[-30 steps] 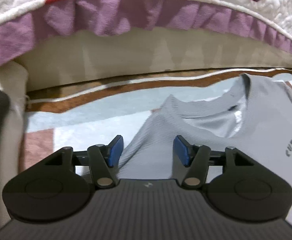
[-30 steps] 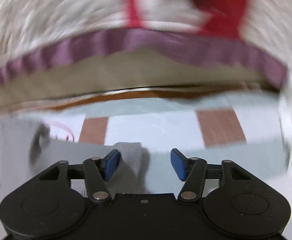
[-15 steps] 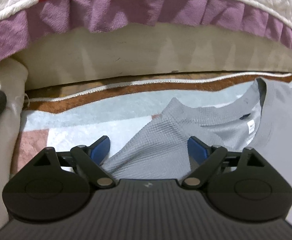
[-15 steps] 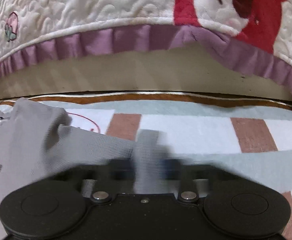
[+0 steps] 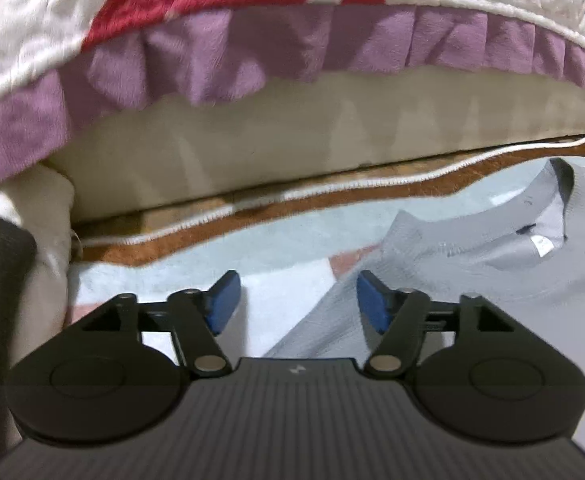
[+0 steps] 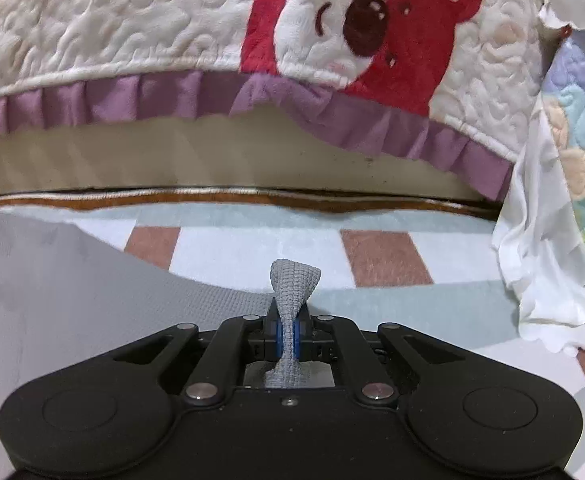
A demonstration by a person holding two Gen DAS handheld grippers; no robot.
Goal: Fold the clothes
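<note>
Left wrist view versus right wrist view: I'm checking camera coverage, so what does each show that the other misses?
Only the left wrist view shows the grey shirt's neckline and the open left gripper. Only the right wrist view shows the right gripper shut on a sleeve end, plus the red bear. Both show the purple-frilled quilt and checked mat.

Ahead of both grippers the cushion edge (image 6: 212,168) and the quilt (image 6: 132,40) with its purple frill are walling off the far side, leaving only the flat rug (image 6: 232,248) open in front. On the right, a white cloth (image 6: 532,280) is hanging down onto the rug, narrowing the way there. On the left, a pale cushion (image 5: 44,240) is closing in beside the left gripper (image 5: 296,300).
</note>
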